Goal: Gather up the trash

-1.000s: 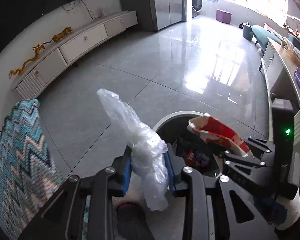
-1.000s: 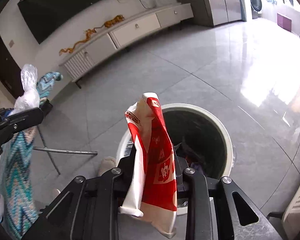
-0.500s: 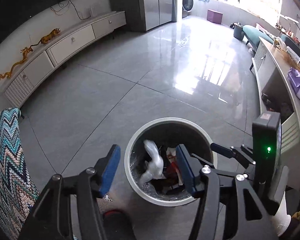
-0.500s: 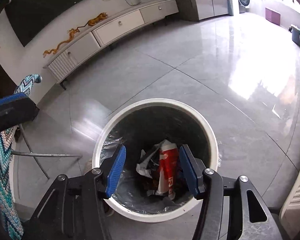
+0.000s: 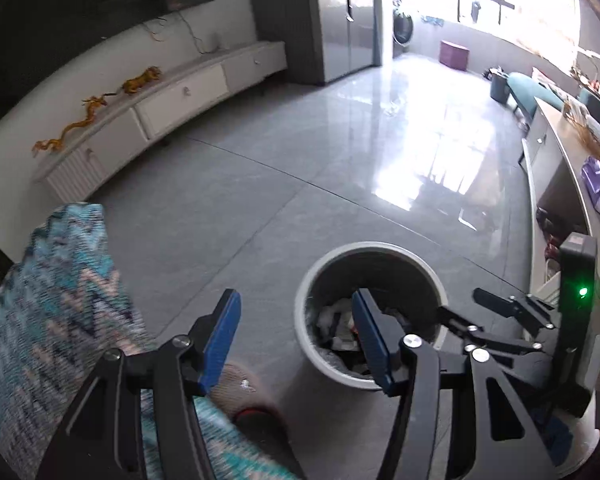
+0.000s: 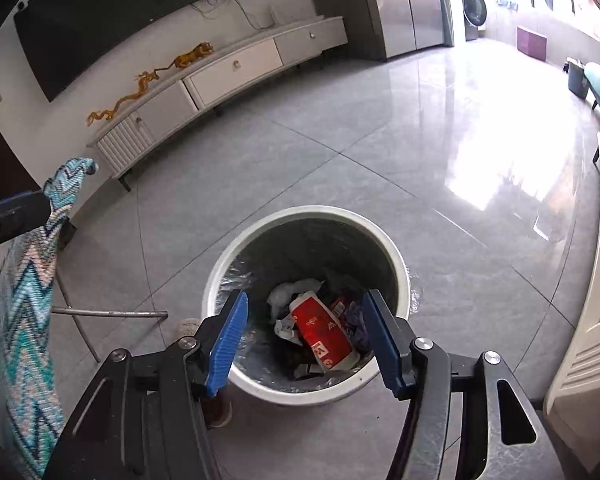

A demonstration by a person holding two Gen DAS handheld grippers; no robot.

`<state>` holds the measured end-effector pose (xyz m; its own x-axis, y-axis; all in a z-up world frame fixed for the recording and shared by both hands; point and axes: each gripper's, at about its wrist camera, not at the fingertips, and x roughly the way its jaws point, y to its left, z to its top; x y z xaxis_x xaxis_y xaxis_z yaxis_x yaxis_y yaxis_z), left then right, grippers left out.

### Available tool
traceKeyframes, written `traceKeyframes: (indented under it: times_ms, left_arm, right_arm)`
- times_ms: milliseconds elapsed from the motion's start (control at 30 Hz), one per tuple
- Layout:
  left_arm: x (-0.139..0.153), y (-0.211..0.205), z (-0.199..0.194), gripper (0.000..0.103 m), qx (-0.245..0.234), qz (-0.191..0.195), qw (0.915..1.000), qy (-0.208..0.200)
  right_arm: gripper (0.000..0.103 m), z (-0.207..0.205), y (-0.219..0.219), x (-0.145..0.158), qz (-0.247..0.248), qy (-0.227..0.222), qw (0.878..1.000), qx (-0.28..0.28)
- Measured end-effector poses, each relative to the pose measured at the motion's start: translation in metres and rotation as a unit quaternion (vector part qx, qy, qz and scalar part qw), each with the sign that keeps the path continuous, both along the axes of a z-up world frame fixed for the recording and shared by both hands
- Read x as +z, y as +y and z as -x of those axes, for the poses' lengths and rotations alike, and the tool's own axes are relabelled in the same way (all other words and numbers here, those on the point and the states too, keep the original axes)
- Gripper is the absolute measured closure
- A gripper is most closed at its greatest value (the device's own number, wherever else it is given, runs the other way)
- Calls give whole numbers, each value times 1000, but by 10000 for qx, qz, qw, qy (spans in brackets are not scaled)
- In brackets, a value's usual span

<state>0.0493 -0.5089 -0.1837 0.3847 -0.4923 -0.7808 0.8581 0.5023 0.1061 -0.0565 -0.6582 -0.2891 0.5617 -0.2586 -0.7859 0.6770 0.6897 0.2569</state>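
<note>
White plastic forms the round lined trash bin (image 6: 396, 256) on the grey floor, and only the right wrist view shows its contents plainly: a red-and-white wrapper (image 6: 324, 334) beside crumpled clear plastic (image 6: 290, 292). Both the left gripper (image 5: 296, 334) and the right gripper (image 6: 304, 330) are seen empty, the right's jaws opening.

Daylight from the far windows (image 5: 500, 0) glares off the floor (image 5: 440, 152); fisheye edges bend, the near cloth (image 5: 52, 320) blurs.

Trash bin (image 6: 396, 256) on floor (image 6: 340, 152), wrapper (image 6: 324, 334) inside, cabinet (image 6: 220, 76) behind, patterned cloth (image 6: 24, 300) left.
</note>
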Motion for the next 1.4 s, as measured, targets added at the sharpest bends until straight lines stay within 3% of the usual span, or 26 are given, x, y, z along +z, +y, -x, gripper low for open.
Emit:
traceKeyframes:
  times_ms: [233,500,633,833,1000,1133,1400]
  left_arm:
    - [33,67,-9,47,479,362,9979,-245]
    - [78,163,-22,47,1123,728,9877,-803]
    - [101,216,-29,34,1602,988,9770,-1002]
    - [126,294,-36,29,2348,1320,9542,-1303]
    - [145,351,-37,20,2953,1531,9287,-1640]
    - [158,387,-36,10,3466,1658,9033,-1909]
    - [170,431,-26,3,4120,1767,8656,-2232]
  right_arm:
    - [43,-19,46,52,259,-402,9978,468]
    - [41,-60,128,124,833,-925,9819,1425]
    - [28,-75,171,159,1106,-1195,9701,1801]
    - [19,-94,231,201,1534,-1433,9523,2215]
    - [7,-103,275,233,1901,-1648,9361,2460]
    - [4,-105,301,254,2142,-1799,9243,2597]
    - [1,-96,337,269,2138,-2068,9136,2773]
